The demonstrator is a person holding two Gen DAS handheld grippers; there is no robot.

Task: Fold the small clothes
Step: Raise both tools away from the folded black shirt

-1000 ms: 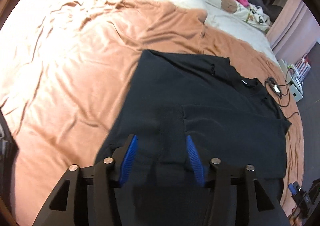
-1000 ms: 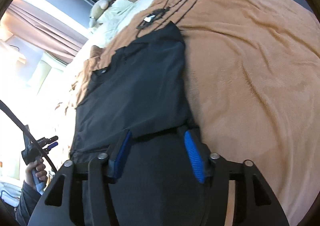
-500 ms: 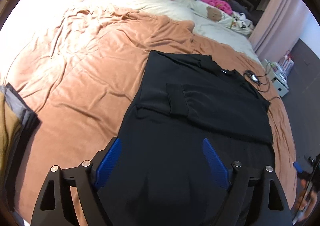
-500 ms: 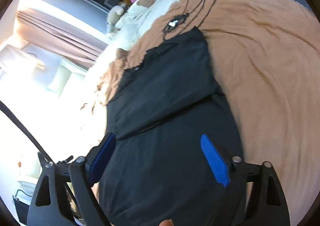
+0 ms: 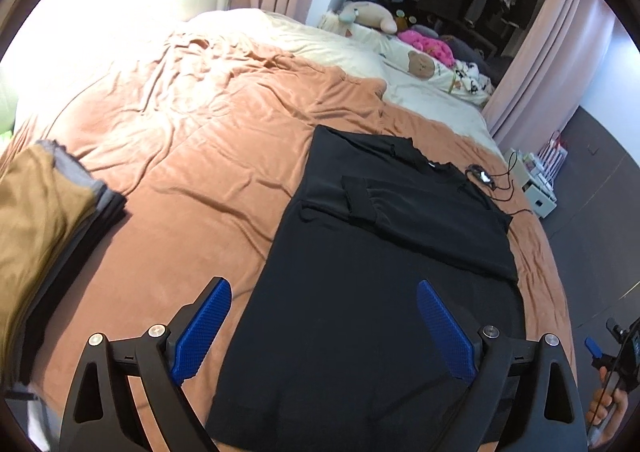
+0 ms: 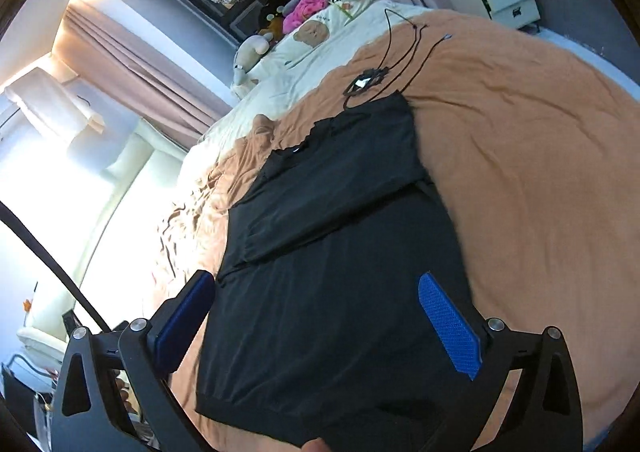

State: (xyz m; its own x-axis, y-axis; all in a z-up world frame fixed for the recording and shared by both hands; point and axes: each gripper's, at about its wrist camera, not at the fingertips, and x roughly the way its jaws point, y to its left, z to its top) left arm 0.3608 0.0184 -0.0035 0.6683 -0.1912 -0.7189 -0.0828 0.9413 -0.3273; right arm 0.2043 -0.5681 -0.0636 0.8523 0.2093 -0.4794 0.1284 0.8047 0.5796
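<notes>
Left gripper (image 5: pixel 322 326): we see its jaws opening wide, nothing pinched between the blue pads; it hangs above the near part of the shirt.
Right gripper (image 6: pixel 316 326): jaws likewise opening wide, no cloth caught; it hangs over the near hem.
Shirt (image 5: pixel 384 292): black, lying flat on the bedspread (image 5: pixel 192 156), collar at the far end, sleeves turned in across the chest so the body makes a narrow strip.
Why it lies so: we judge the sides are folded and freed, which leaves the hem ready to be carried toward the collar.
Stack of clothes (image 5: pixel 36 228): folded pile at the left, well apart from the shirt, likely where finished pieces go.
Cable (image 6: pixel 384 64): coiled just beyond the collar; we should keep the fold off it.
</notes>
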